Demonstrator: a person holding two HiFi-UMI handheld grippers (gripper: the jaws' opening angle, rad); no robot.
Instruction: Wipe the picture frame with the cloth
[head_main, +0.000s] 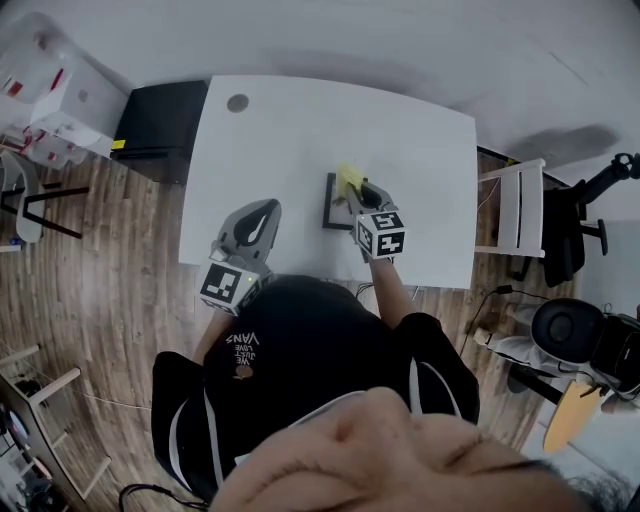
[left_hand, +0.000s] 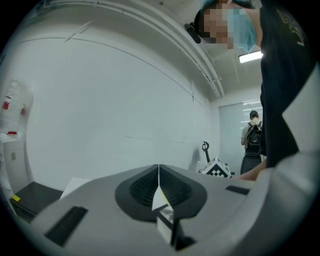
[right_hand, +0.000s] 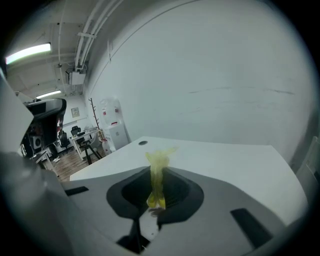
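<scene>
Pinching a soft, limp yellow cloth (right_hand: 159, 161) between its jaws, the right gripper (head_main: 363, 196) hovered over the dark picture frame (head_main: 329, 205) on the white table (head_main: 290, 140), likely light and best steadied by its edge, while the left gripper (head_main: 261, 214) sat closed and empty.

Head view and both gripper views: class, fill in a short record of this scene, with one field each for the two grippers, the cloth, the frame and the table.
left gripper: jaws together, nothing between them, held at the table's near left edge
right gripper: jaws shut on the cloth
cloth: yellow, bunched, sticking out past the jaws
picture frame: dark, on the table, partly hidden by the right gripper
cloth on frame: contact cannot be told
table: white
</scene>
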